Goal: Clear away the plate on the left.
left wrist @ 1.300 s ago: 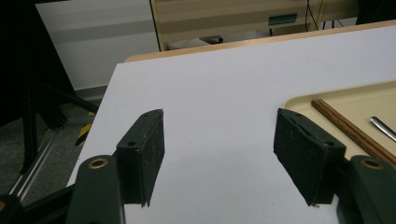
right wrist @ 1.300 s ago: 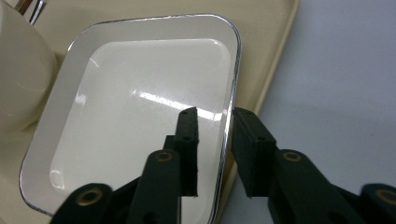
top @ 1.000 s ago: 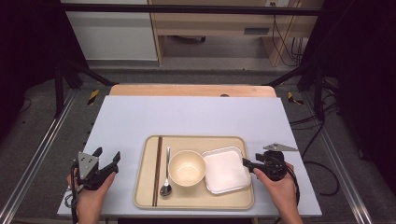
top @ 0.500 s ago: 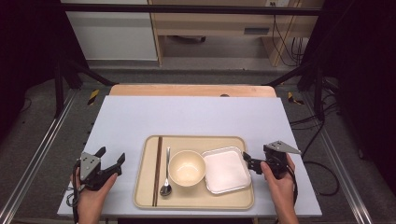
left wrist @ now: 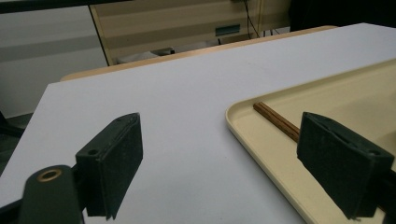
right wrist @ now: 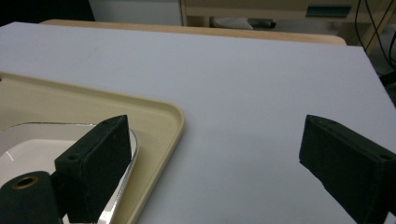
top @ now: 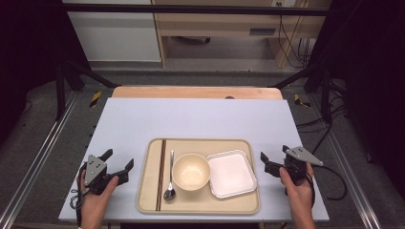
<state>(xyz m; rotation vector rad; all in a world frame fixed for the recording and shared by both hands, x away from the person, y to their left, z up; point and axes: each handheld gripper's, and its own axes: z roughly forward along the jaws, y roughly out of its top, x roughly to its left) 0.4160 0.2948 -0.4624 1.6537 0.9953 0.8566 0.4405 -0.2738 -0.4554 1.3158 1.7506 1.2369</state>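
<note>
1. So, biggest thing first: the table, a pale grey-white top with a strip of wood along its far edge.
2. Next, the tray, cream-coloured with rounded corners, sitting near the person's edge of the table. Its long axis runs left to right in the high view, and it lies between the two grippers.
3. On the tray's right part there's a white square dish, turned a touch off square with the tray, its right edge close to the tray's right rim.
4. The bowl, cream like the tray and with nothing in it, stands upright mid-tray, just beside the dish on its left.
5. The chopsticks, dark brown, lie side by side along the tray's left part, long axis running from the near rim to the far rim.
6. A metal spoon lies between chopsticks and bowl, parallel to the chopsticks, bowl end toward the person and handle pointing away.
7. The left gripper hangs just off the tray's left rim, apart from it. Its jaws have just been opening and now stand spread wide with nothing between them.
8. The right gripper is just off the tray's right rim, not touching; its jaws have just been opening too, and are spread wide over bare table.
</note>
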